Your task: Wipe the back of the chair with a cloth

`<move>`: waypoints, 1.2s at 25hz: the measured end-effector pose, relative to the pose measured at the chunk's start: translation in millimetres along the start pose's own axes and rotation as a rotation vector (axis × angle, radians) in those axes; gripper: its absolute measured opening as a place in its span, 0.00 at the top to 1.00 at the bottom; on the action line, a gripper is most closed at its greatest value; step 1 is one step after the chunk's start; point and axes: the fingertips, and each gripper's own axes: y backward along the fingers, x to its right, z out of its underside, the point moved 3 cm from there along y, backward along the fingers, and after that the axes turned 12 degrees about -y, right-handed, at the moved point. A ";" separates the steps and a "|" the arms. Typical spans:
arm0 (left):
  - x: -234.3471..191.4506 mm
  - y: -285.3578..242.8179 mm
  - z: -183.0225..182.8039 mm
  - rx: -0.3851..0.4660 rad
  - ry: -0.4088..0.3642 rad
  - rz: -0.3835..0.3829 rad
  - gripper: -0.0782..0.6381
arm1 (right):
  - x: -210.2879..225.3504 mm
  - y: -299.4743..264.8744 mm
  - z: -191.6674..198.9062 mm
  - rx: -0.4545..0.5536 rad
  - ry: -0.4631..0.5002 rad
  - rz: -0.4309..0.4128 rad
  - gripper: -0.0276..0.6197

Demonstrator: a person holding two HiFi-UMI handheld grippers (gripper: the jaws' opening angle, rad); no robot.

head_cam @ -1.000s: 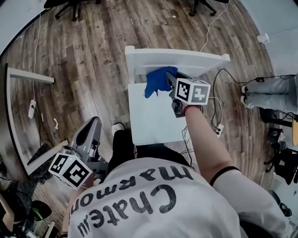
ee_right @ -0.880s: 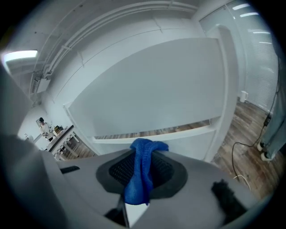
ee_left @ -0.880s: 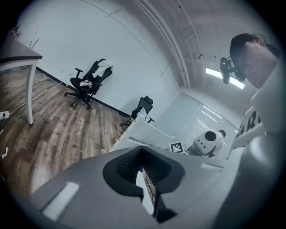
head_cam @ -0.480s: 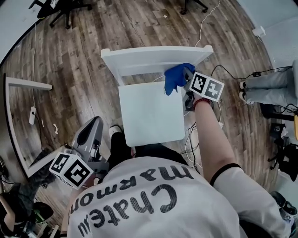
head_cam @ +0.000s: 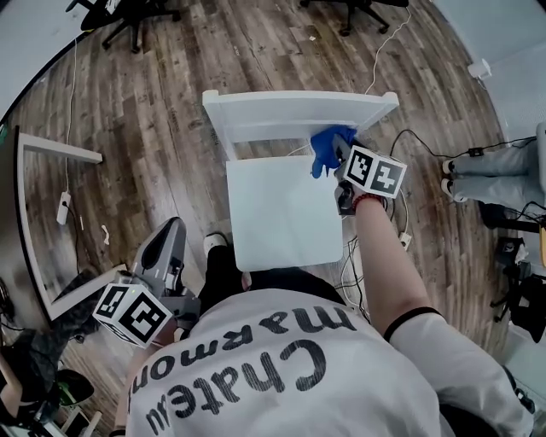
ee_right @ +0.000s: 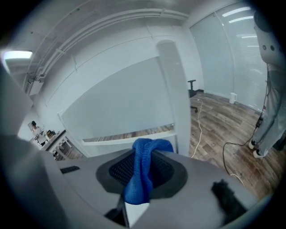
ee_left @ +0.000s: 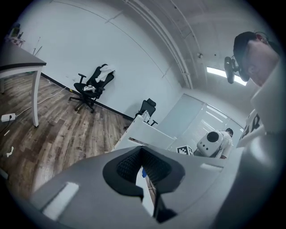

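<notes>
A white wooden chair stands in front of me, its back [head_cam: 299, 111] at the far side and its seat [head_cam: 281, 213] nearer. My right gripper [head_cam: 339, 152] is shut on a blue cloth [head_cam: 327, 145], which it presses against the front of the back, near its right end. In the right gripper view the cloth [ee_right: 144, 170] bunches between the pads, with the back panel [ee_right: 125, 107] close ahead. My left gripper [head_cam: 164, 249] hangs low at my left, away from the chair, shut and holding nothing. In the left gripper view the chair [ee_left: 144, 133] shows beyond the left gripper [ee_left: 144, 173].
Cables [head_cam: 388, 51] and a power strip [head_cam: 401, 239] lie on the wood floor right of the chair. A person's legs [head_cam: 499, 166] stand at the far right. A white table frame [head_cam: 51, 149] is at the left, and office chairs [head_cam: 128, 13] stand at the back.
My right gripper has slid the blue cloth along the chair back from left of its middle towards its right end. The left gripper has stayed put.
</notes>
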 end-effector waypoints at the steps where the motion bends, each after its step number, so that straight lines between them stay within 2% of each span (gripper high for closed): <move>1: -4.9 2.4 0.4 0.003 0.011 -0.006 0.88 | -11.6 -3.0 7.3 -0.016 0.013 -0.018 0.82; 8: -48.6 23.8 10.5 -0.008 0.065 -0.058 0.88 | -99.1 -34.8 58.5 -0.139 0.125 -0.134 0.82; 11: -75.7 39.5 15.3 -0.004 0.117 -0.086 0.88 | -143.7 -49.7 79.7 -0.192 0.179 -0.188 0.82; 18: -125.9 70.1 18.8 0.026 0.178 -0.173 0.88 | -221.3 -78.0 120.4 -0.274 0.213 -0.305 0.82; 24: -130.6 77.0 23.2 0.025 0.202 -0.220 0.88 | -221.7 -88.5 125.5 -0.305 0.207 -0.305 0.82; 30: -103.6 50.4 22.4 0.006 0.190 -0.197 0.88 | -171.0 -84.1 95.4 -0.265 0.168 -0.252 0.82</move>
